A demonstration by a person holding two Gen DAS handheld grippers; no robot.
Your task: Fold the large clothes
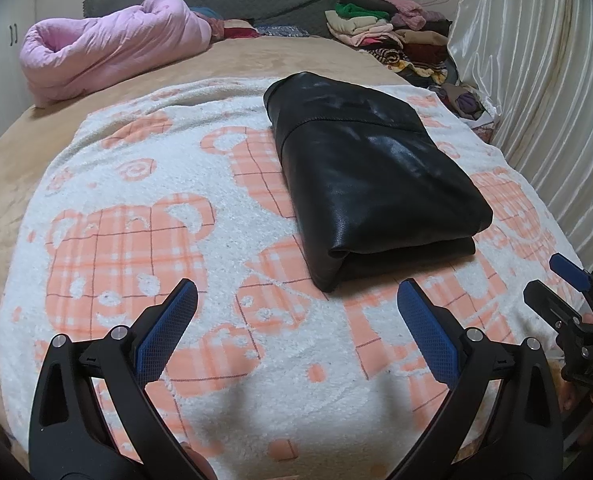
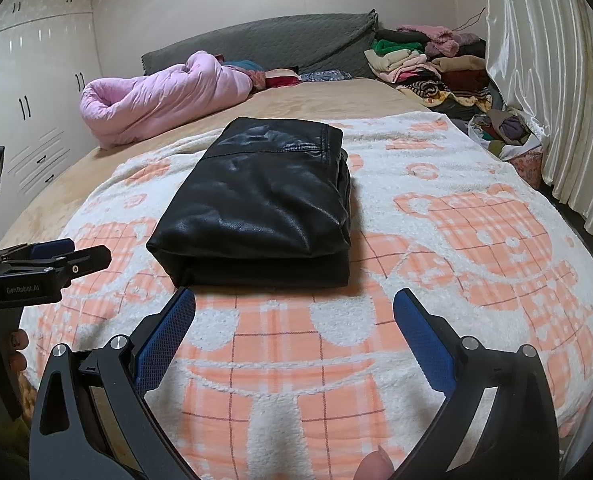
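1. Folded jacket [image 2: 256, 196]: glossy black.
2. Blanket [image 2: 456, 264]: white, orange plaid bear pattern.
3. Quilt [image 2: 156, 96]: pink.
4. Bed [image 1: 256, 60] cover: tan.
5. Gripper fingers [image 2: 168, 340]: black, blue pads.

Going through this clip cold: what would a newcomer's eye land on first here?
First, the black leather garment, folded into a neat thick rectangle in the middle of the white blanket with orange plaid bears spread over the bed. Both grippers, left and right, hang open just short of it, touching nothing. Behind, a rolled pink quilt lies at the far left and a pile of mixed clothes sits by the curtain.
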